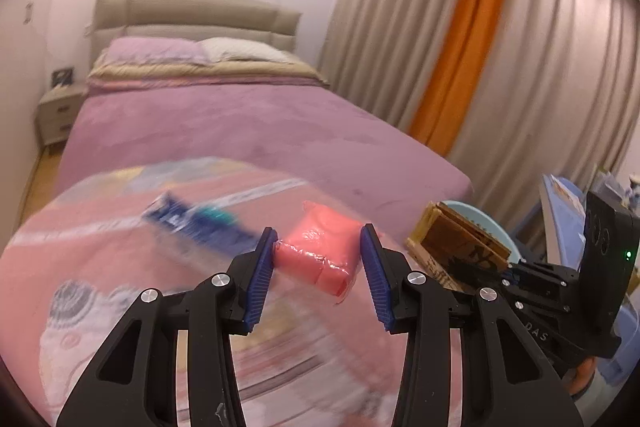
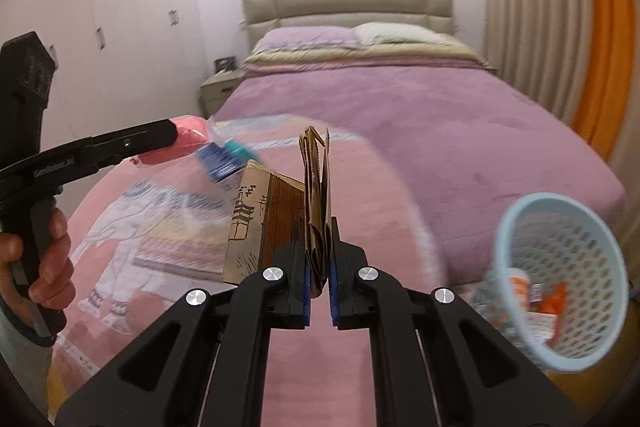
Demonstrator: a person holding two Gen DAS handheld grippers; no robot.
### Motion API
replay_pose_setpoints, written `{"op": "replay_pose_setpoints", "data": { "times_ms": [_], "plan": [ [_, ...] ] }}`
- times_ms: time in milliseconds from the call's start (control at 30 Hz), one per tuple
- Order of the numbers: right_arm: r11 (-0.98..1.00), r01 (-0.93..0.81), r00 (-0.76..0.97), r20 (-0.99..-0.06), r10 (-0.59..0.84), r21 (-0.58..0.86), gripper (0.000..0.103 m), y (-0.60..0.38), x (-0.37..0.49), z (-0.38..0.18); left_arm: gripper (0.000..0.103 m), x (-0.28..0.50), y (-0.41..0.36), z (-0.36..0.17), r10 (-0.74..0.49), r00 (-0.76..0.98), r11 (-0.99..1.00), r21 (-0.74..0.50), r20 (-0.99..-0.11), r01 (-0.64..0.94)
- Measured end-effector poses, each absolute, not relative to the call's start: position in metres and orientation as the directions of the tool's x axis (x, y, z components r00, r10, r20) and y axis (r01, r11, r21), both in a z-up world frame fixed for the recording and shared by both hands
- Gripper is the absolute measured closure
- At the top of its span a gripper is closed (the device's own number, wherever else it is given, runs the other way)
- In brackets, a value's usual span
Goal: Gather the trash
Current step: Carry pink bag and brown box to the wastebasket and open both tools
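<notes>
My left gripper (image 1: 318, 253) is shut on a pink plastic-wrapped packet (image 1: 320, 251), held above the pink blanket; it also shows in the right wrist view (image 2: 188, 139). A blue wrapper (image 1: 196, 223) lies blurred on the blanket behind it, and appears in the right wrist view (image 2: 222, 159). My right gripper (image 2: 319, 275) is shut on a folded brown paper bag (image 2: 280, 215), held upright; the bag shows in the left wrist view (image 1: 456, 247). A light blue mesh trash basket (image 2: 560, 279) with some wrappers inside sits to the right, tilted toward me.
A bed with a purple cover (image 2: 400, 115) fills the middle. A pink patterned blanket (image 1: 120, 287) lies at its foot. Curtains (image 1: 520, 67) hang on the right. A nightstand (image 1: 56, 111) stands left of the bed.
</notes>
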State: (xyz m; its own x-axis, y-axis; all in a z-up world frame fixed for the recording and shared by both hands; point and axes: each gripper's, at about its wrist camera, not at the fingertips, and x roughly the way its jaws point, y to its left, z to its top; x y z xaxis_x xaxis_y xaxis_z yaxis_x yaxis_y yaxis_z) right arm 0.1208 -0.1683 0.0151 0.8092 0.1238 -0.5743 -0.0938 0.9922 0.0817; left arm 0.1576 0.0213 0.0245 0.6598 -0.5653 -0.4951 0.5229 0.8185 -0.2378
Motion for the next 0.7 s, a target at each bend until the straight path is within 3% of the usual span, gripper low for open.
{"op": "replay_pose_setpoints", "data": {
  "times_ms": [333, 567, 700],
  "plan": [
    [0.981, 0.141, 0.839, -0.541, -0.048, 0.131, 0.098, -0.273, 0.096, 0.030, 0.062, 0.153, -0.108, 0.041, -0.657, 0.558, 0.716, -0.188, -0.506, 0.673],
    [0.865, 0.385, 0.741, -0.666, -0.081, 0.323, 0.098, -0.385, 0.100, 0.000, 0.062, 0.151, -0.205, 0.022, -0.689, 0.448, 0.629, -0.164, -0.570, 0.760],
    [0.819, 0.474, 0.703, -0.699, -0.130, 0.324, 0.098, -0.424, 0.099, -0.018, 0.062, 0.158, -0.240, 0.005, -0.681, 0.409, 0.609, -0.159, -0.607, 0.777]
  ]
}}
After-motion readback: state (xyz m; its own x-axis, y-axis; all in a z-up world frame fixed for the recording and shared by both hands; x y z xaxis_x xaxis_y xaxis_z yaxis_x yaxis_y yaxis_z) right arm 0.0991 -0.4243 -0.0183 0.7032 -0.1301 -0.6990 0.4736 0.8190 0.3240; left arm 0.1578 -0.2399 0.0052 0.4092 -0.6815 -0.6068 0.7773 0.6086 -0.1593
